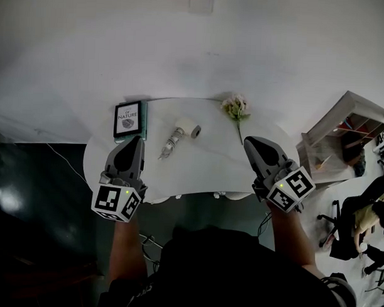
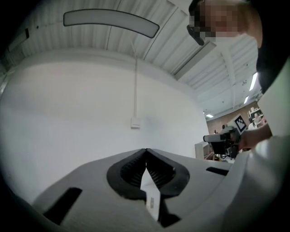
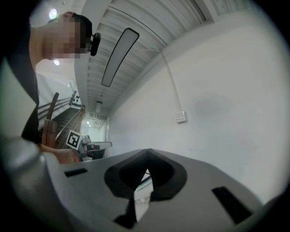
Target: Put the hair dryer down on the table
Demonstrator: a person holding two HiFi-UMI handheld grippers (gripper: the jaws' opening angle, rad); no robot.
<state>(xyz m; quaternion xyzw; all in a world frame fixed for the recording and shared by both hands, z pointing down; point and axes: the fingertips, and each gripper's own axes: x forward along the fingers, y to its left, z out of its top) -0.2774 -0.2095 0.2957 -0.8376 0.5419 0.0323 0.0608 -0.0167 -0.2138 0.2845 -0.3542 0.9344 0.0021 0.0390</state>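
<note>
In the head view a small white and grey hair dryer [image 1: 179, 135] lies on its side on the round white table [image 1: 204, 172], near the middle, with nothing holding it. My left gripper [image 1: 136, 140] hovers over the table's left part, left of the dryer, its jaws shut and empty. On the other side my right gripper [image 1: 249, 141] hangs over the table's right part, also shut with nothing in it. Both gripper views look level at a white wall: the left gripper [image 2: 146, 150] and the right gripper [image 3: 147, 152] show their tips meeting.
A dark book [image 1: 130, 120] lies at the table's back left. A pale flower sprig [image 1: 236, 110] lies at the back right. A white shelf unit [image 1: 343, 133] and an office chair [image 1: 348, 232] stand to the right. Dark floor lies to the left.
</note>
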